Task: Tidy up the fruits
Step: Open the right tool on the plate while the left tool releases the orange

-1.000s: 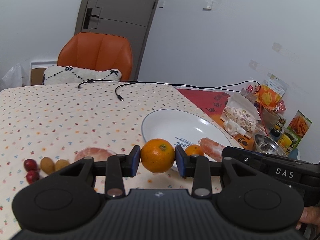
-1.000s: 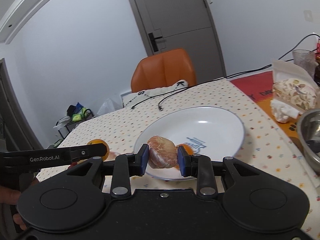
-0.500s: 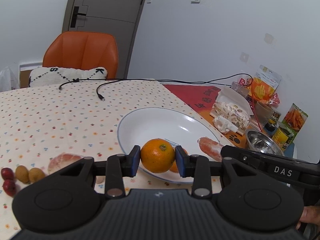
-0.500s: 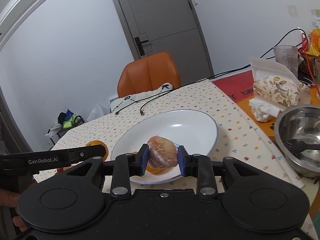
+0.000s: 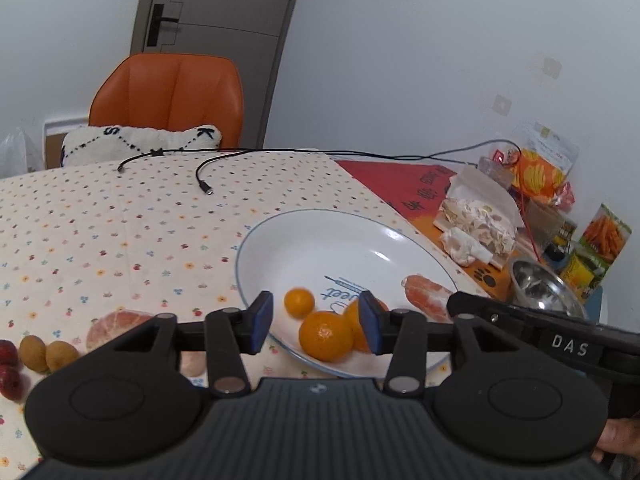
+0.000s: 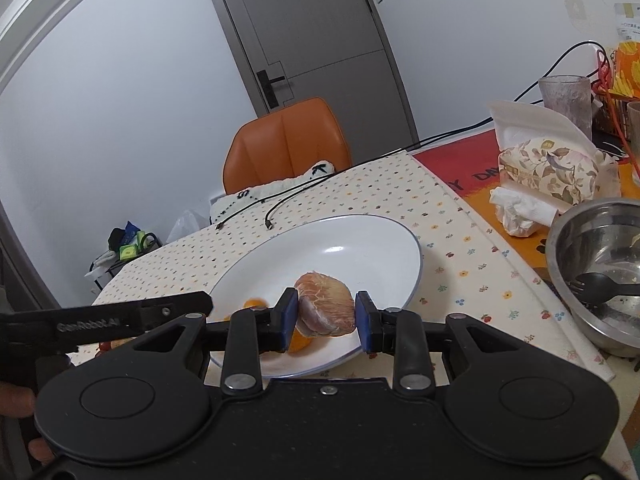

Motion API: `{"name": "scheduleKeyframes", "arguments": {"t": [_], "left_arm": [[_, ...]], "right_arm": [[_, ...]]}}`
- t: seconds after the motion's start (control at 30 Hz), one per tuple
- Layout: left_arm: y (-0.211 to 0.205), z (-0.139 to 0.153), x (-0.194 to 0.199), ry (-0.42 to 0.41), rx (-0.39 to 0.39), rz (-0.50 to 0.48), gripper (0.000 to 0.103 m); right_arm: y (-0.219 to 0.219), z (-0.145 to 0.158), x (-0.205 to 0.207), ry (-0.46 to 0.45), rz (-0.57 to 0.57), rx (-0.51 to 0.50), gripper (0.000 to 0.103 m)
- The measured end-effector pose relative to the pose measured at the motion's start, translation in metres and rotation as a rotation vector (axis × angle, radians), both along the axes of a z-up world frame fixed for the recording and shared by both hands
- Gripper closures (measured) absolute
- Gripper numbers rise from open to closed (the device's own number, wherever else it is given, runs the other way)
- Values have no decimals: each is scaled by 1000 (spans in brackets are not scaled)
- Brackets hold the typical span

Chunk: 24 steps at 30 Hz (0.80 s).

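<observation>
Released since the earlier frame, the round orange mandarin (image 5: 326, 335) is lying in the white ceramic plate (image 5: 340, 236) near the counter's front edge, between the left tool's (image 5: 316, 318) open jaws. Right tool (image 6: 326, 320) is gripping the peeled pinkish pomelo chunk (image 6: 326, 310), seemingly loosely; it may be slipping off the rim.

"DAS" stands in pale letters on the black bar of the right gripper (image 5: 570, 346) at the lower right of the left wrist view. "GenRobot.AI" runs along the black bar of the left gripper (image 6: 88, 326) at the lower left of the right wrist view. The white knitted cushion (image 5: 140, 142) on the orange chair shows black letters "S" and "K". Blue script inside the white round plate (image 5: 320, 240) ends in "eet"; the rest is hidden. The red mat (image 6: 472, 160) reads "DA", partly covered.
</observation>
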State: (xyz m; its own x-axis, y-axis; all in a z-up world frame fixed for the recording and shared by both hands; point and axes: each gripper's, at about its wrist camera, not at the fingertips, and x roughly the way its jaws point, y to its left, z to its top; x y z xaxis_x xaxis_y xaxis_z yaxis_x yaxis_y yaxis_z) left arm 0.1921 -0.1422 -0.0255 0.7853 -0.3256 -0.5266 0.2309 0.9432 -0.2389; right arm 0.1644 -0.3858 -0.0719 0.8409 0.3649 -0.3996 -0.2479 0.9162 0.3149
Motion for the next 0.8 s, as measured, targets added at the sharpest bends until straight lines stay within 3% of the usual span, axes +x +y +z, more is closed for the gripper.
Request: {"name": "scheduleKeyframes", "arguments": {"t": [0.23, 0.33, 0.43, 0.8], "left_arm": [[23, 5, -3, 3, -6, 55, 46], [32, 8, -7, 3, -4, 78, 36], [38, 10, -13, -1, 5, 102, 28], [66, 17, -38, -20, 39, 178, 21]], "right_arm": [[6, 2, 6, -9, -26, 3, 73], [10, 6, 5, -23, -42, 4, 67], [15, 10, 2, -35, -20, 10, 47], [38, 13, -10, -31, 62, 21, 36]]}}
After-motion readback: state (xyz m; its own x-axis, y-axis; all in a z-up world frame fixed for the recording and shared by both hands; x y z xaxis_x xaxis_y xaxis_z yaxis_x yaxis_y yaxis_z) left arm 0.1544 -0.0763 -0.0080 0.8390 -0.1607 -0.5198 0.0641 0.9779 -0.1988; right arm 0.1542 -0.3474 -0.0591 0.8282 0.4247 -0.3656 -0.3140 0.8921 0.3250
